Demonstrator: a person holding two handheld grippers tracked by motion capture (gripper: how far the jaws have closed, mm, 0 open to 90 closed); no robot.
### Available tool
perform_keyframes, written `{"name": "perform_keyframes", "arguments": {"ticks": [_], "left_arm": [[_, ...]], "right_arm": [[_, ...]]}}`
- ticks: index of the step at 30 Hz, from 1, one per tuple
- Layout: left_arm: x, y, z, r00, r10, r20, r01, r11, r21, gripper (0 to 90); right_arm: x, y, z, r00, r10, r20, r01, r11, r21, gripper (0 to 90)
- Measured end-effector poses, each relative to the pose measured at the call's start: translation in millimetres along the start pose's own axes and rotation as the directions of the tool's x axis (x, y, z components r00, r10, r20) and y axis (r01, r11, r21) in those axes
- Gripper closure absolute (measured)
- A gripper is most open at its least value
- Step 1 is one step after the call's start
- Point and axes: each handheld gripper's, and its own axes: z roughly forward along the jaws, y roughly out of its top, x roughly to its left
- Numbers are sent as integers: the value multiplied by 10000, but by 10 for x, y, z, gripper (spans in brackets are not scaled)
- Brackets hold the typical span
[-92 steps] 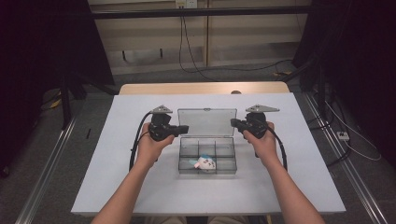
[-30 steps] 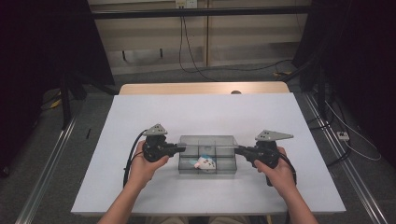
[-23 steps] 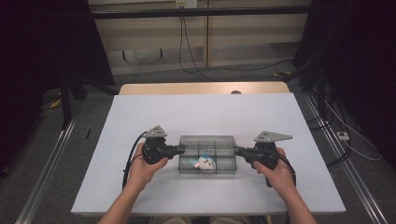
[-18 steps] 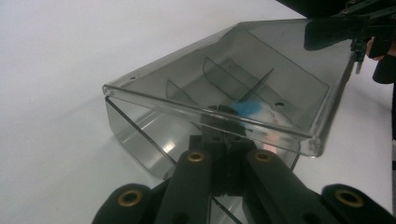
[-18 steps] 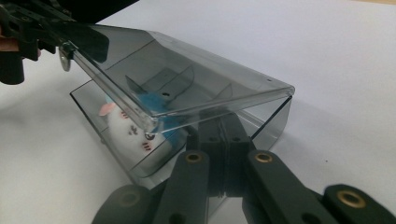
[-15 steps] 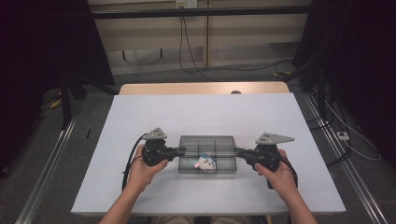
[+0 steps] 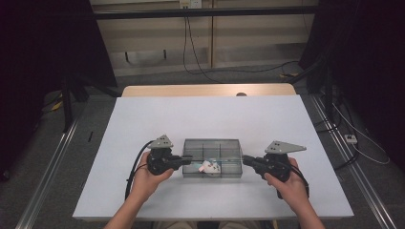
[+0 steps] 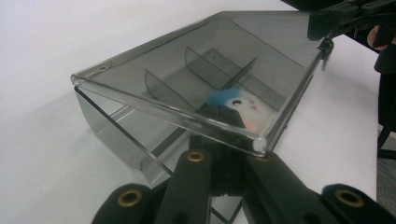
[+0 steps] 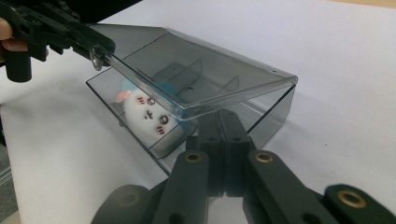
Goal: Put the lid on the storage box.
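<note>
Smoky clear plastic: we find the compartment box [image 7: 212,158] at the table's [image 7: 143,119] near centre, toy [image 9: 147,119] inside. The left gripper [image 7: 184,160] and right gripper [image 7: 248,161], jaws closed, pinch the lid [image 8: 196,79] ends, holding it level and half-lowered.

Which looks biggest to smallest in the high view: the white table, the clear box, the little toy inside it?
1. White table
2. Clear compartment box
3. Small white toy in the box's near side
</note>
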Motion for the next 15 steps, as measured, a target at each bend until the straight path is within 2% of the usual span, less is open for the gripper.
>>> {"name": "perform_keyframes", "arguments": {"ticks": [15], "left_arm": [[-43, -36, -128, 9999, 47, 118, -46, 9999, -122, 900]], "right_arm": [[73, -65, 4, 9998, -184, -95, 185, 9996, 194, 888]]}}
